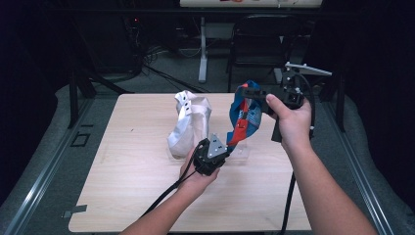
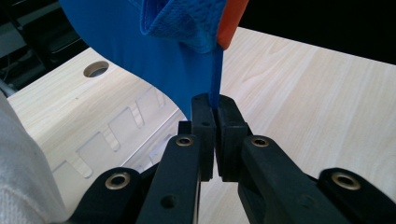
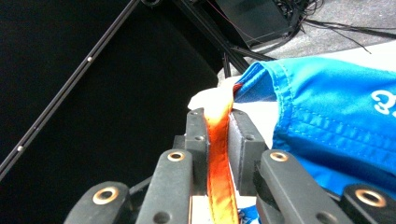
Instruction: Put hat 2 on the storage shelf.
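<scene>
Dim room, table softly lit.

Most of the tabletop (image 1: pixel 122 196) lies bare: the whole near edge, the left edge and the near right corner give a hand free passage. The middle is crowded. A white crumpled cloth (image 1: pixel 188 125) stands heaped toward the far edge, and just beside it the blue and orange garment (image 1: pixel 243 117) hangs stretched between the two tongs, barring the way across the centre. A clear plastic tray (image 2: pixel 116 140) lies flat beneath it. Between cloth and garment only a narrow gap shows.
</scene>
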